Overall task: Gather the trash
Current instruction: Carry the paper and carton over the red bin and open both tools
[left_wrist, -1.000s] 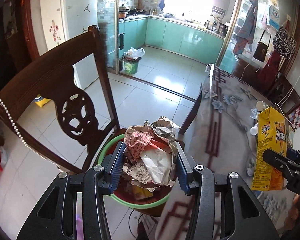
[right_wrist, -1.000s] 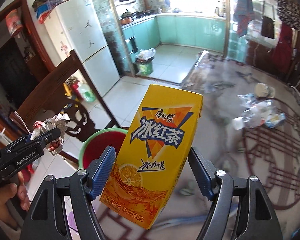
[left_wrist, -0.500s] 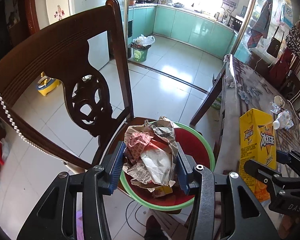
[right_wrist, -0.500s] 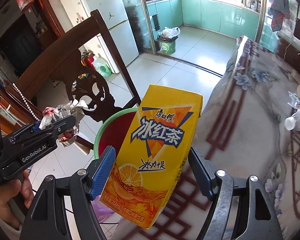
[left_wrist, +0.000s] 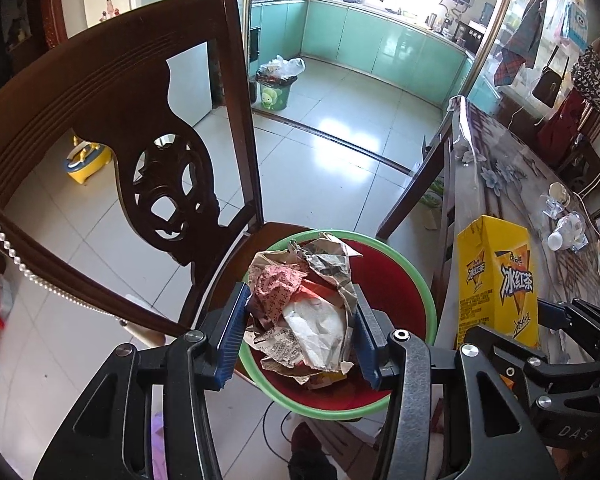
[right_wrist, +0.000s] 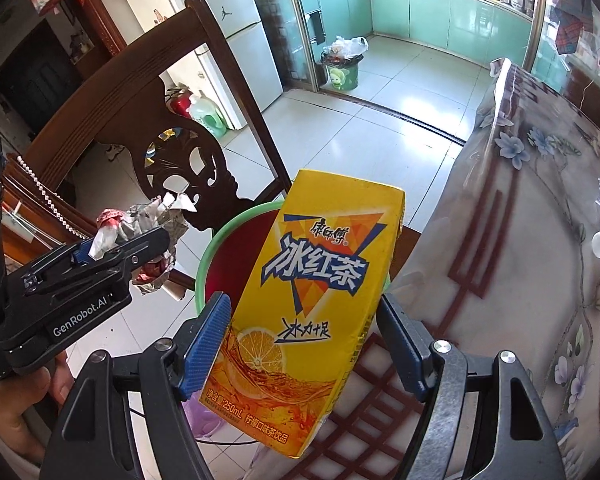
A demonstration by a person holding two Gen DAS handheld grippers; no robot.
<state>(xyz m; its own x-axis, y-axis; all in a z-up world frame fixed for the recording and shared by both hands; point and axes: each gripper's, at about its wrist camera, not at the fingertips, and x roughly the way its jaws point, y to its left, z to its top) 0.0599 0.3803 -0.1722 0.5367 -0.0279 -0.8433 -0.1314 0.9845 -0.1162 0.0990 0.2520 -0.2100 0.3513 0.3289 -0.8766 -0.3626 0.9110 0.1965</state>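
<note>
My left gripper (left_wrist: 298, 334) is shut on a wad of crumpled paper trash (left_wrist: 308, 304) and holds it right above a red bin with a green rim (left_wrist: 420, 280) that stands on a chair seat. In the right wrist view the left gripper (right_wrist: 140, 248) and its paper wad (right_wrist: 140, 216) hang left of the bin (right_wrist: 220, 252). My right gripper (right_wrist: 304, 344) is shut on a yellow iced-tea carton (right_wrist: 316, 280), upright, at the table edge beside the bin. The carton also shows in the left wrist view (left_wrist: 496, 276).
A dark carved wooden chair (left_wrist: 120, 128) rises behind and left of the bin. A table with a floral cover (right_wrist: 540, 240) lies to the right, with plastic bottles and wrappers (left_wrist: 560, 224) on it. A small green kitchen bin (left_wrist: 274, 88) stands far off on the tiled floor.
Both grippers have come closer to the chair and the red bin. The paper wad now hangs over the bin's opening. The carton has moved from over the table toward the bin.
</note>
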